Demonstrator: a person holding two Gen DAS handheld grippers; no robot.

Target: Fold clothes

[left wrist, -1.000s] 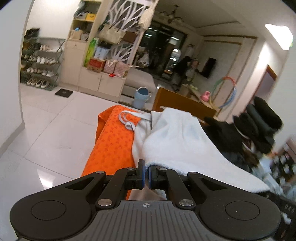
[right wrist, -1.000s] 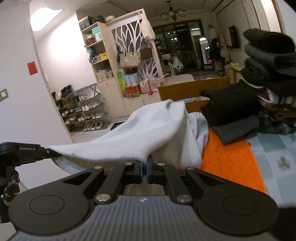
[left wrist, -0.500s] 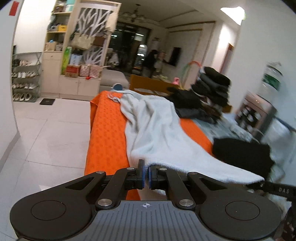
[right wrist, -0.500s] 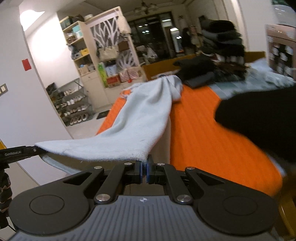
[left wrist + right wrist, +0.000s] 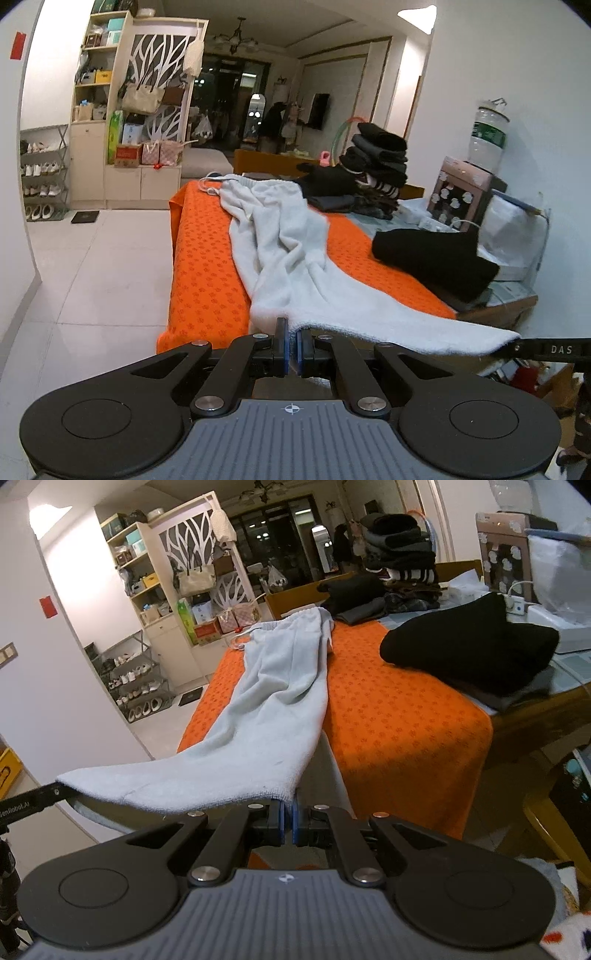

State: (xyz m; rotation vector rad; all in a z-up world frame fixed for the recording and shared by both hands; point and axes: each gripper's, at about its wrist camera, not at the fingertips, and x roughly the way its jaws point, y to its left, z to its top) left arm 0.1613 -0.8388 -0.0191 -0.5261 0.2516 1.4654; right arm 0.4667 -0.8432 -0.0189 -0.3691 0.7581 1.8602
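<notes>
In the left wrist view, the left tongs (image 5: 291, 345) are clenched on one corner of the hem of a pair of pale grey trousers (image 5: 284, 251). The trousers run lengthwise away from the camera along a table covered with an orange cloth (image 5: 207, 280), their waistband and white drawstring at the far end. The hem hangs stretched in the air off the near edge of the table, its other corner held by the right tongs (image 5: 517, 345) at the right of the picture. To the right of the trousers a folded black garment (image 5: 432, 254) lies on the table, and a stack of dark folded clothes (image 5: 376, 162) stands at the far end. In the right wrist view, the right tongs (image 5: 287, 821) are clenched on the opposite hem corner of the trousers (image 5: 280, 705), whose edge spans leftward to the left tongs (image 5: 55, 792) at the picture's left margin. The trousers lie along the left side of the orange cloth (image 5: 399, 723), the folded black garment (image 5: 469, 650) is well apart to their right, and the stack of dark folded clothes (image 5: 399, 550) stands beyond the waistband.
</notes>
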